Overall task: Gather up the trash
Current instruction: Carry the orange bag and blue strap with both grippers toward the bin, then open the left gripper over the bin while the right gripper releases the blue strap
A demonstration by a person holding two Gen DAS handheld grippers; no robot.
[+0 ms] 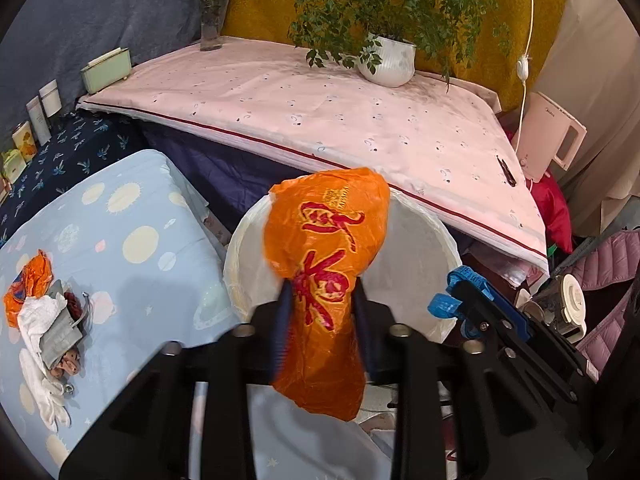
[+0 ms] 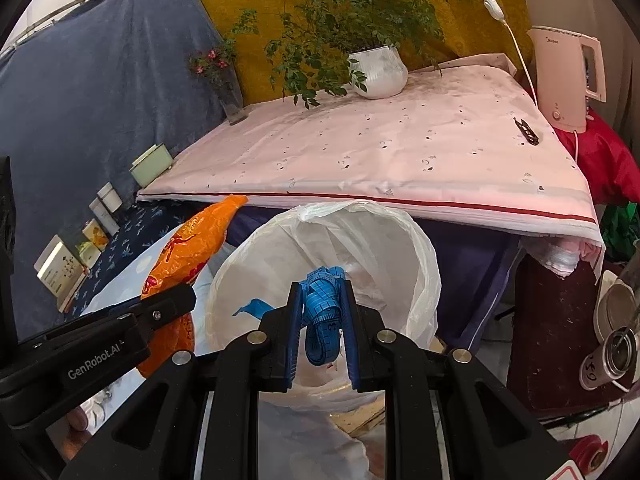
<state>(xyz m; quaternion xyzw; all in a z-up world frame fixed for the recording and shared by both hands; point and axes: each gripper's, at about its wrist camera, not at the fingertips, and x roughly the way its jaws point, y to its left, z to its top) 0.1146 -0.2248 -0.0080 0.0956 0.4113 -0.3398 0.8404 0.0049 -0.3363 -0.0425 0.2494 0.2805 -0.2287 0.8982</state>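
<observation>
My left gripper [image 1: 322, 292] is shut on an orange plastic bag [image 1: 326, 264] with red characters and holds it above the bin lined with a white bag [image 1: 424, 248]. My right gripper [image 2: 320, 292] is shut on a bunched blue measuring tape [image 2: 322, 300], over the same bin's white liner [image 2: 400, 248]. The right gripper shows in the left wrist view [image 1: 460, 292] at the bin's right rim. The orange bag also shows in the right wrist view [image 2: 188, 248], left of the bin. More trash [image 1: 44, 312] lies on the light blue sheet: orange wrapper, white tissue, grey cloth.
A pink-covered table [image 1: 320, 112] stands behind the bin with a potted plant [image 1: 386, 60], a vase of flowers [image 1: 211, 20] and a black clip [image 1: 506, 170]. A pink kettle [image 1: 548, 136] stands at the right. Boxes and bottles [image 1: 36, 120] line the left wall.
</observation>
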